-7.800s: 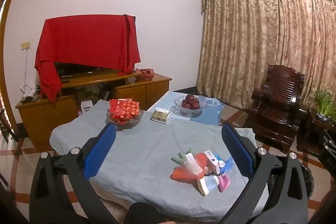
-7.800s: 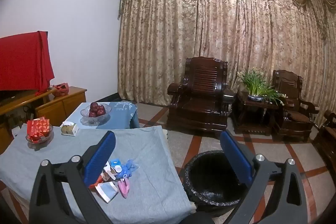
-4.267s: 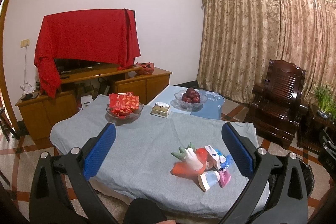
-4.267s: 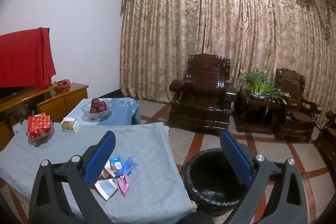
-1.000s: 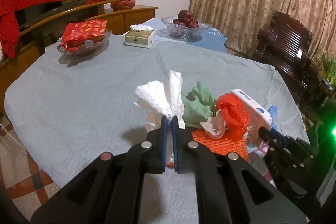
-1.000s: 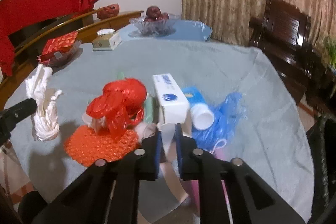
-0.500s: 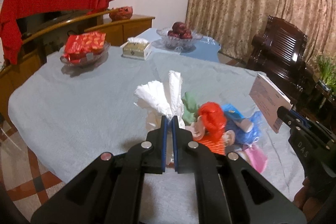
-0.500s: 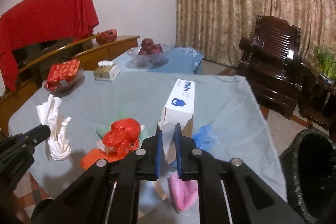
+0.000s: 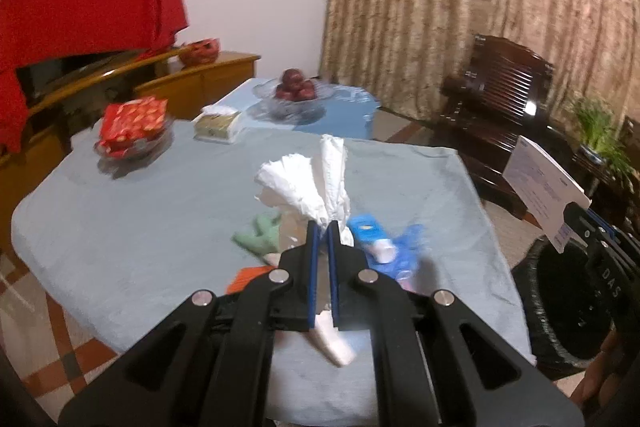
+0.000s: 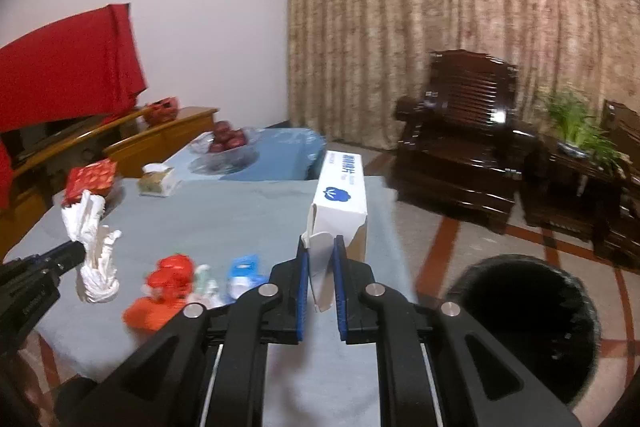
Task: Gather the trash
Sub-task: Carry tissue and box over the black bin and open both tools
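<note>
My left gripper [image 9: 323,227] is shut on a crumpled white tissue [image 9: 308,183], held above the cloth-covered table [image 9: 160,207]. My right gripper [image 10: 320,243] is shut on the end flap of a white carton [image 10: 342,195] with a blue logo, lifted off the table and tilted up. A black-lined trash bin [image 10: 472,291] stands on the floor to the right of the table, below and right of the carton. On the cloth below lie a red bag [image 10: 172,277], an orange mesh [image 10: 146,311], a blue packet [image 10: 244,271] and a green glove [image 9: 260,233].
At the table's far side stand a bowl of red packets [image 9: 134,123], a tissue box [image 9: 218,125] and a fruit bowl [image 9: 294,93]. A dark wooden armchair [image 10: 464,143] and a potted plant [image 10: 580,123] stand beyond the bin. A wooden cabinet [image 9: 192,75] lines the left wall.
Both grippers have risen and swung right. The carton came up off the trash pile and now hangs near the bin; the tissue rose with the left gripper.
</note>
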